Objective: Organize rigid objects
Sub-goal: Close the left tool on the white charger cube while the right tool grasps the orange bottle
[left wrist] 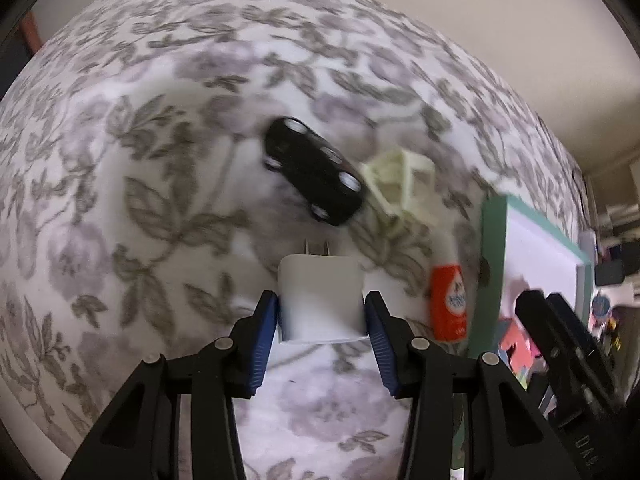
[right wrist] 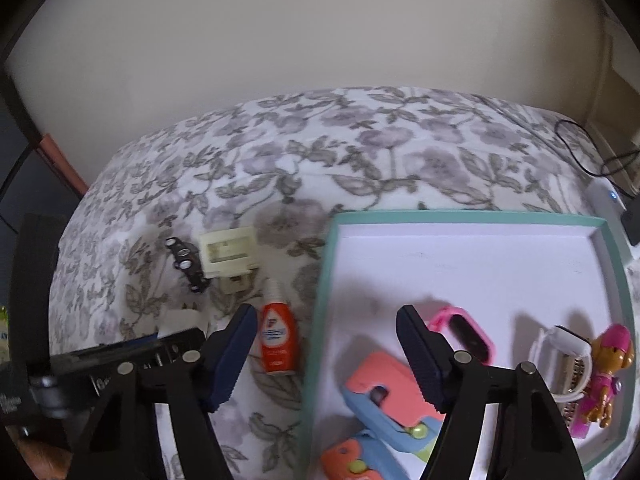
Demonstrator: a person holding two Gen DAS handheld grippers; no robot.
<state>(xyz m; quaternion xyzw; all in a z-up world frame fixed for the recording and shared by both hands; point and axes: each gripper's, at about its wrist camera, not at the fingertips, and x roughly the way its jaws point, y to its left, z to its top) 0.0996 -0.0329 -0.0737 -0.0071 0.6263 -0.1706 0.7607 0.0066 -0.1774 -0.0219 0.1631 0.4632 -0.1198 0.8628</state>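
A white charger plug (left wrist: 320,292) with its prongs pointing away sits on the flowered bedspread, and my left gripper (left wrist: 322,304) is shut on its two sides. Beyond it lie a black toy car (left wrist: 314,170), a cream plastic piece (left wrist: 400,184) and a small red bottle (left wrist: 448,300). The right wrist view shows the same car (right wrist: 187,258), cream piece (right wrist: 230,250) and bottle (right wrist: 278,340). My right gripper (right wrist: 326,310) hangs open over the left rim of the teal-edged tray (right wrist: 460,216), holding nothing.
In the tray lie a pink watch (right wrist: 468,334), a coral and blue toy (right wrist: 384,400), a dog figure (right wrist: 608,376) and a white comb-like item (right wrist: 568,360). A black cable (right wrist: 600,168) runs past the bed's far right corner. A wall stands behind.
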